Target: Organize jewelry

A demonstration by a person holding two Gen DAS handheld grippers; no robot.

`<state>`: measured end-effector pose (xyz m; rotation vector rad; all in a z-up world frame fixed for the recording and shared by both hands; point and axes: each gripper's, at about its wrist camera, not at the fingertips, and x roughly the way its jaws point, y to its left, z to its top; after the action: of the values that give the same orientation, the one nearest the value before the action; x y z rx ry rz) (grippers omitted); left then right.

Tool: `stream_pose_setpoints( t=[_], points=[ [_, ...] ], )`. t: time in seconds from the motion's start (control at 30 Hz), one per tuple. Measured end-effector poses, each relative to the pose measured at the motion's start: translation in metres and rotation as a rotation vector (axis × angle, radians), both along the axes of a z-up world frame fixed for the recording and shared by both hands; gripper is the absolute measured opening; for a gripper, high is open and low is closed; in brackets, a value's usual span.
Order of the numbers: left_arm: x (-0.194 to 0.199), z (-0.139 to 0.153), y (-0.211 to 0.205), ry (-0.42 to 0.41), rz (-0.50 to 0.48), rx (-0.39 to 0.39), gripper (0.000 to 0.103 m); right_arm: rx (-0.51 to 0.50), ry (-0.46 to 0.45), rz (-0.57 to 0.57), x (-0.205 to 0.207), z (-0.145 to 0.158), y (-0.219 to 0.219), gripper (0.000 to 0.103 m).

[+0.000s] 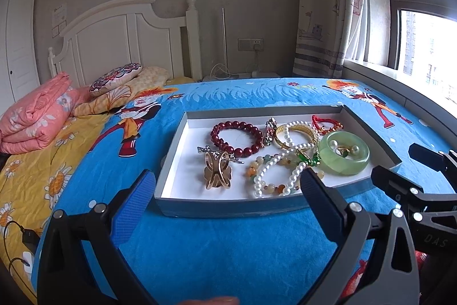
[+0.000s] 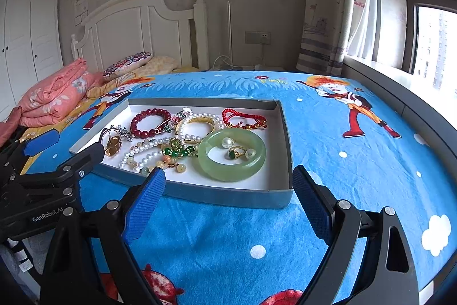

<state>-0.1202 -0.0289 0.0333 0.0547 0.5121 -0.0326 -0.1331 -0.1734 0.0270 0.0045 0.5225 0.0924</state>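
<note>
A shallow grey tray (image 1: 228,207) (image 2: 228,197) with a white floor lies on the blue blanket. It holds a dark red bead bracelet (image 1: 214,135) (image 2: 150,113), a green jade bangle (image 1: 342,169) (image 2: 228,173), pearl strands (image 1: 265,176), a gold clip (image 1: 218,173), a gold bangle (image 1: 297,129) and a red cord bracelet (image 1: 325,123) (image 2: 242,116). A green-stone ring (image 2: 238,154) and loose pearls lie inside the bangle. My left gripper (image 1: 227,173) is open at the tray's near left. My right gripper (image 2: 228,170) is open at its near right corner. Both are empty.
The tray sits on a bed covered by a blue cartoon blanket (image 2: 328,133). A folded pink quilt (image 1: 37,116) and pillows (image 1: 120,77) lie by the white headboard at the far left. A window sill (image 2: 400,93) borders the right side. A black charger with cable (image 1: 28,236) is at the near left.
</note>
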Motion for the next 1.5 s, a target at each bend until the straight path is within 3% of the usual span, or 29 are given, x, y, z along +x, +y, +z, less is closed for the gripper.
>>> stream_pose_setpoints(
  t=[1.5],
  points=[
    [0.0008,-0.0036,-0.001,0.01,0.011,0.01,0.1,0.003,0.002,0.001,0.0002,0.0003,0.0002,0.086]
  ],
)
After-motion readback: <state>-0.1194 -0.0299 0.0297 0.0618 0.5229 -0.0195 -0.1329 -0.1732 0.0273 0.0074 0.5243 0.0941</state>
